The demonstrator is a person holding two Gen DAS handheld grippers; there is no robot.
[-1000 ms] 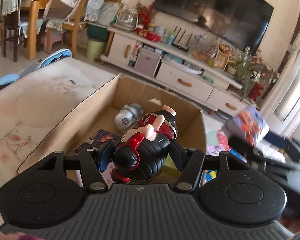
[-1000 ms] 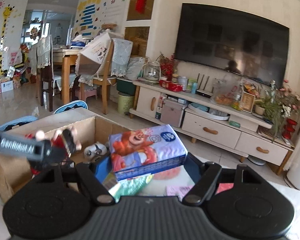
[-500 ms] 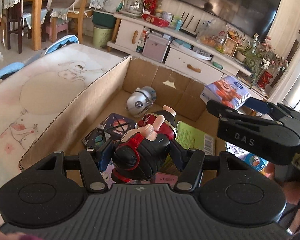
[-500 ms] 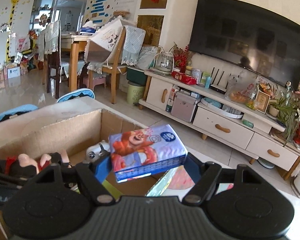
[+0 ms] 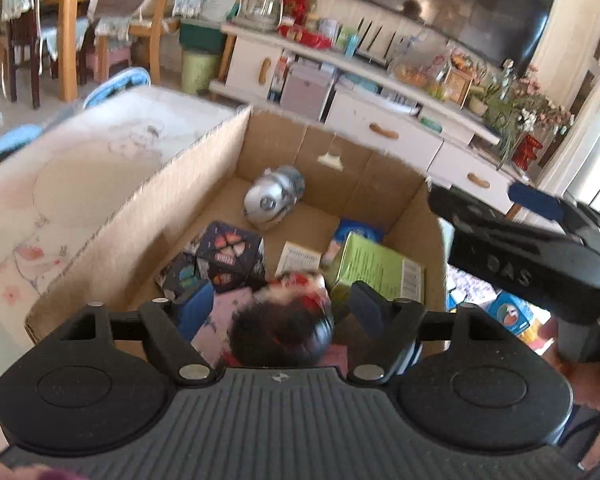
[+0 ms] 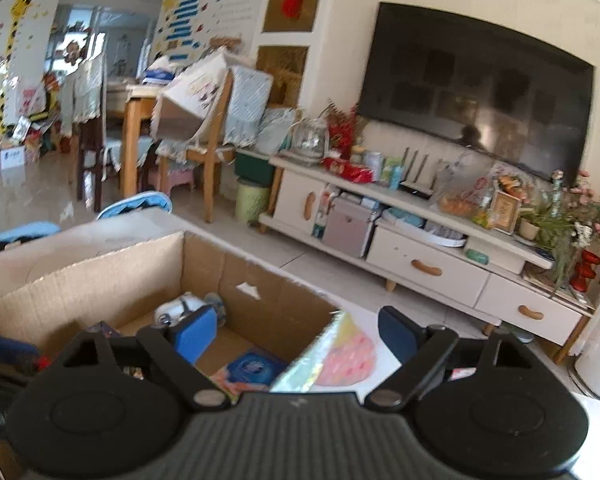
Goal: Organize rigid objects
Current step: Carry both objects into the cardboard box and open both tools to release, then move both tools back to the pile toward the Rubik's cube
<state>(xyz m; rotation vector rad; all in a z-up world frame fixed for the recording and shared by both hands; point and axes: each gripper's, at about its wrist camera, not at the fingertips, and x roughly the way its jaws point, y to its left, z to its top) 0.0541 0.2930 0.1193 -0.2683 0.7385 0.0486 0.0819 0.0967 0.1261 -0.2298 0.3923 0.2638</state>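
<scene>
Here, left gripper (image 5: pixel 278 308): its fingers are standing wide apart; the black-and-red toy figure (image 5: pixel 284 330), blurred, is sitting between them, and contact I cannot tell.
Right gripper (image 6: pixel 296 332): it is gaping open and holding nothing, over the box's right corner.
Only left view: it is showing the green box (image 5: pixel 376 270), dark puzzle box (image 5: pixel 224 256) and silver toy (image 5: pixel 274 198) ahead inside the cardboard box (image 5: pixel 112 236).
Only right view: it is showing free floor beyond the far wall of the box.
Tissue pack (image 6: pixel 254 366): it is lying inside, just below the right gripper.

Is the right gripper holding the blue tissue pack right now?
No, the right gripper is open with nothing between its fingers, and the blue tissue pack lies inside the cardboard box.
</scene>
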